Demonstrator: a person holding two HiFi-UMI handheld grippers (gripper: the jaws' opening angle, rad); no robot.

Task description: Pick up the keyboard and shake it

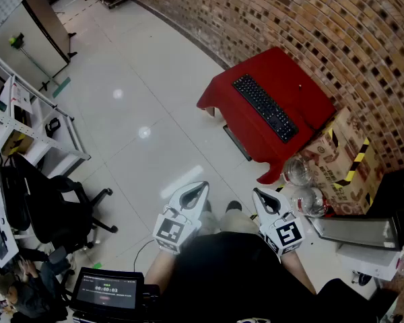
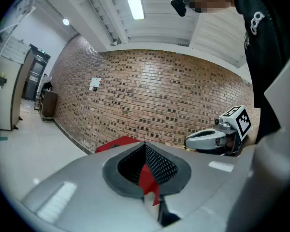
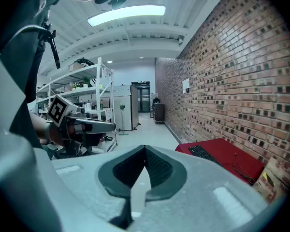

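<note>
A black keyboard [image 1: 264, 107] lies diagonally on a red-covered table [image 1: 303, 86] against the brick wall, well ahead of me. Both grippers are held close to my body, far short of the table. The left gripper [image 1: 197, 189] and the right gripper [image 1: 259, 196] are shut and hold nothing. In the right gripper view the keyboard [image 3: 203, 153] shows on the red table [image 3: 234, 162] to the right of the shut jaws [image 3: 145, 154], and the left gripper [image 3: 84, 126] hangs at the left. The left gripper view shows its shut jaws [image 2: 146, 151], a corner of the red table [image 2: 117, 143] and the right gripper [image 2: 210, 139].
A cardboard box [image 1: 342, 150] with yellow-black tape stands right of the table, with two clear plastic bottles [image 1: 298, 170] beside it. A grey case [image 1: 357, 231] lies at the right. White shelves [image 1: 34, 113], a black office chair [image 1: 50, 210] and a small screen [image 1: 108, 291] stand at the left.
</note>
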